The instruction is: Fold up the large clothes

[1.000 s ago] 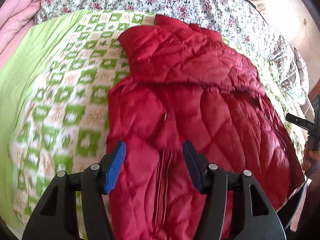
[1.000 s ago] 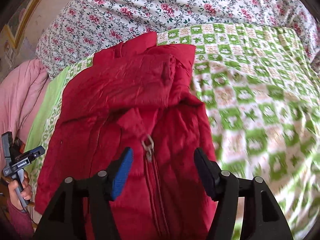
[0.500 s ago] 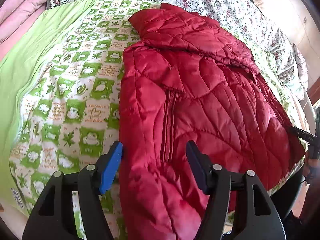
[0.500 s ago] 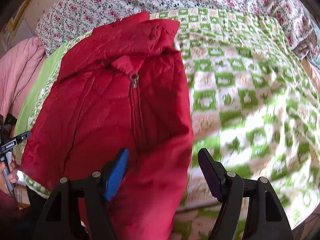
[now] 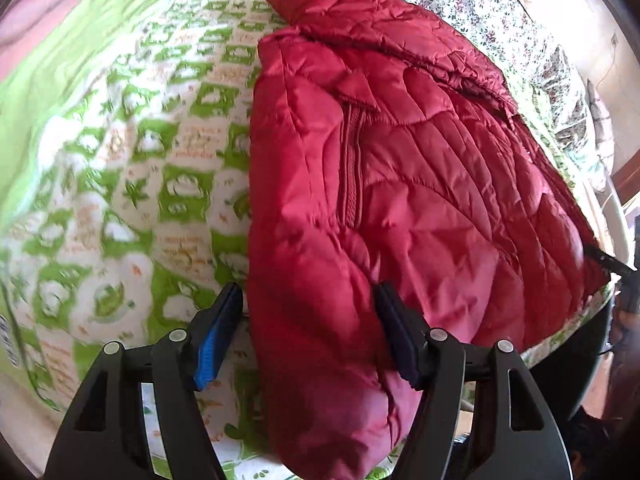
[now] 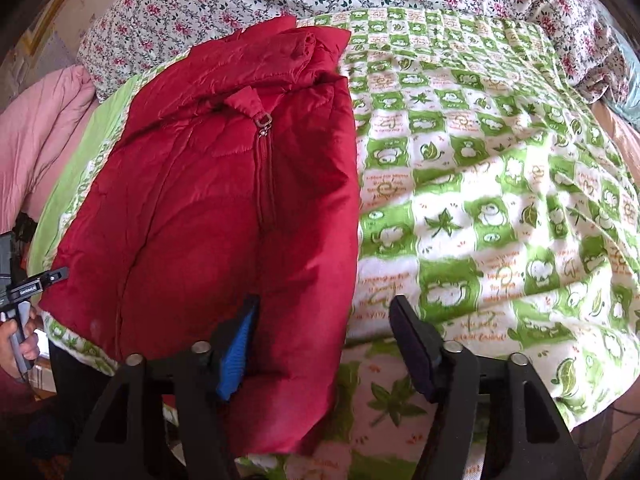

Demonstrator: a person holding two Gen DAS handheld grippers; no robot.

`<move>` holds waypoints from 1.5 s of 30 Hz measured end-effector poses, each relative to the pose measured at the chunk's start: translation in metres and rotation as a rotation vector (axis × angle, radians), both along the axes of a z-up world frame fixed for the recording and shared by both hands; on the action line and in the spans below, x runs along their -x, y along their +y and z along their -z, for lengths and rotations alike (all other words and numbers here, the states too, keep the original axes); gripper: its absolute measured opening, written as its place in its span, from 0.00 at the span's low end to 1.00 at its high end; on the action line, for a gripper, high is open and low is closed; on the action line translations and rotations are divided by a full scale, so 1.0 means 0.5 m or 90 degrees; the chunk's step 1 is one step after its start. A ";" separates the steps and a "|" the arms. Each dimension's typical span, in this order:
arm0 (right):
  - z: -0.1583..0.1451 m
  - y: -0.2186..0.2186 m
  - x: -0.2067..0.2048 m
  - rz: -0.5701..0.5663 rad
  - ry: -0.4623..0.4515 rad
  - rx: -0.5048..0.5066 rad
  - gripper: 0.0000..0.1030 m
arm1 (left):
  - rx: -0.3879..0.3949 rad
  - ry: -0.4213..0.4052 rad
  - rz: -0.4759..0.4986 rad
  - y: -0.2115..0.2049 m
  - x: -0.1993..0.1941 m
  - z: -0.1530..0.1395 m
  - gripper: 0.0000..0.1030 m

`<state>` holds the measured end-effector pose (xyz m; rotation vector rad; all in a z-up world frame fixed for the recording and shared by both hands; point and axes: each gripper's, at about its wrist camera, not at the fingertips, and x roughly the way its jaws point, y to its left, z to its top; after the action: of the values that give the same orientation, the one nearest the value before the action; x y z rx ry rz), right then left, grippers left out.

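Daylight, bright, both views. On my left wrist view the sheen sits on the upper right quilting of the red jacket (image 5: 400, 184), so light comes from the upper right; the wall (image 5: 560, 12) there is washed out, near overexposed. The green checked blanket (image 5: 132, 184) at left is motion-blurred, print smeared. My right wrist view is sharper; the jacket reads darker and flatter, with soft shadow under its right edge. Blanket print is crisp mid-frame, smeared near the bottom. Heavy fisheye bend, black vignette in all corners. My gripper arms are plain black silhouettes, no detail.
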<state>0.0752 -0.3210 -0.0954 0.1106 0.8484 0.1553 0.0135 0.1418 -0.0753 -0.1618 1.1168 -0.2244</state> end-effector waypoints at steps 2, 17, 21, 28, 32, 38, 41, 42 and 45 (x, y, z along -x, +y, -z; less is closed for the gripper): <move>-0.001 0.006 0.003 -0.007 0.001 -0.004 0.55 | 0.015 0.001 0.005 0.000 0.005 0.003 0.66; 0.025 0.006 0.003 -0.075 0.023 -0.141 0.28 | 0.058 -0.021 0.071 -0.042 0.022 0.007 0.25; 0.007 0.005 0.033 -0.095 -0.016 -0.173 0.22 | 0.070 -0.045 0.078 -0.040 0.041 -0.014 0.20; -0.010 -0.014 0.054 -0.114 -0.058 -0.254 0.20 | 0.117 -0.080 0.081 -0.027 0.042 -0.070 0.18; -0.042 -0.025 0.048 -0.130 -0.093 -0.322 0.19 | 0.146 -0.123 0.076 -0.019 0.025 -0.128 0.18; -0.137 -0.022 0.006 -0.140 -0.175 -0.360 0.19 | 0.176 -0.210 0.055 -0.009 -0.032 -0.231 0.18; -0.191 -0.025 -0.036 -0.126 -0.221 -0.372 0.19 | 0.183 -0.248 0.034 -0.002 -0.091 -0.279 0.18; -0.206 -0.026 -0.053 -0.120 -0.232 -0.375 0.18 | 0.186 -0.255 0.029 0.002 -0.104 -0.287 0.18; -0.250 -0.033 -0.111 -0.097 -0.258 -0.386 0.18 | 0.191 -0.271 0.005 0.005 -0.174 -0.315 0.18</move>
<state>0.1309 -0.3376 0.0296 0.5648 0.3823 0.5578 0.1004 0.1442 0.0822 -0.3584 0.6565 -0.4123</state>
